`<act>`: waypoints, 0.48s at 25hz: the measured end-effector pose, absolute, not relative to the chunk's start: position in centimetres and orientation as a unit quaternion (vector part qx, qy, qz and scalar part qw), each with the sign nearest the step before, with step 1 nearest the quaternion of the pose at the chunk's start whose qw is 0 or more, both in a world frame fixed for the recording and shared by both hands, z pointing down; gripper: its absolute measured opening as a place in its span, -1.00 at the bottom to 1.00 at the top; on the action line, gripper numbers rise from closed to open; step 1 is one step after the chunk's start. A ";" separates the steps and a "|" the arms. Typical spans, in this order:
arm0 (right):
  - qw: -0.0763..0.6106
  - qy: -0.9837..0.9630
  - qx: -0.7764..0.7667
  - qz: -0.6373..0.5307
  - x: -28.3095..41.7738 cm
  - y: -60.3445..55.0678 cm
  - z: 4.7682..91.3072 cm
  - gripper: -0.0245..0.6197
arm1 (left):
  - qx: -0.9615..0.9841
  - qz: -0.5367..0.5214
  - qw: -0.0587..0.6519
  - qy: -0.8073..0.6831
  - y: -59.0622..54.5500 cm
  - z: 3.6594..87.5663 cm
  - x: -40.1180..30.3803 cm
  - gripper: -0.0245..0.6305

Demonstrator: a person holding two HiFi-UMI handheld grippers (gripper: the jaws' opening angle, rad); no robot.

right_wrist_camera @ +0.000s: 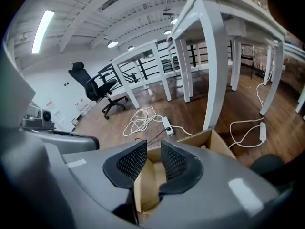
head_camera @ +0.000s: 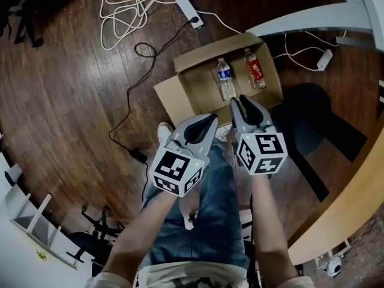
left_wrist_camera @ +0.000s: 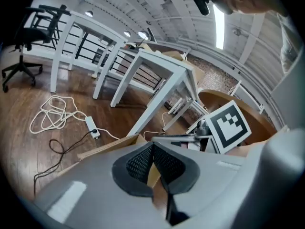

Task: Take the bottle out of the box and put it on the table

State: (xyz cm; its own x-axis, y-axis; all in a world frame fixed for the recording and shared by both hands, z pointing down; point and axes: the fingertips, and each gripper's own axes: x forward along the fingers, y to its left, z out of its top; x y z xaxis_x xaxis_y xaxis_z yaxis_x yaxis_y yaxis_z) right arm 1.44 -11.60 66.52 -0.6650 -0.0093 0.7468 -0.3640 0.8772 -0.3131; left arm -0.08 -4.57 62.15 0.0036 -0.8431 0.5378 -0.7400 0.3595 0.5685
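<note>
An open box (head_camera: 201, 84) sits on the floor (head_camera: 60, 101). In it the left bottle (head_camera: 225, 80) and the right bottle (head_camera: 254, 69) lie side by side. A power strip (head_camera: 189, 11) and coiled cable (head_camera: 123, 11) lie far left of the box. A tabletop (head_camera: 354, 185) runs along the near right.

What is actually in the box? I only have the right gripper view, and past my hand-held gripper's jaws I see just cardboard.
Observer: Two bottles lie on their sides in the box: a blue-labelled bottle and, to its right in the head view, a red-labelled bottle.
Operator: Is my left hand-held gripper ready to grab one?
Observer: Not as it stands. The left gripper view shows the left hand-held gripper with its jaws together and nothing between them.
</note>
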 end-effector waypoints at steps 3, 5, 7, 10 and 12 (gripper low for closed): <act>0.420 -0.872 0.098 0.231 2.0 -10.8 71.4 -0.65 | 0.532 -0.065 0.448 -0.716 -2.9 66.6 -0.7 -0.93; 0.437 -0.864 0.095 0.230 2.5 -10.4 74.4 -0.65 | 0.509 -0.074 0.457 -0.726 -2.5 69.3 -1.2 -0.93; 0.446 -0.860 0.101 0.228 2.8 -10.6 77.0 -0.65 | 0.502 -0.080 0.462 -0.726 -3.0 71.6 -1.3 -0.93; 0.460 -0.852 0.109 0.225 3.4 -11.2 81.2 -0.65 | 0.520 -0.077 0.467 -0.711 -3.7 74.0 -0.7 -0.93; 0.475 -0.844 0.106 0.226 3.5 -11.5 84.3 -0.63 | 0.536 -0.068 0.465 -0.701 -4.0 75.2 -0.4 -0.93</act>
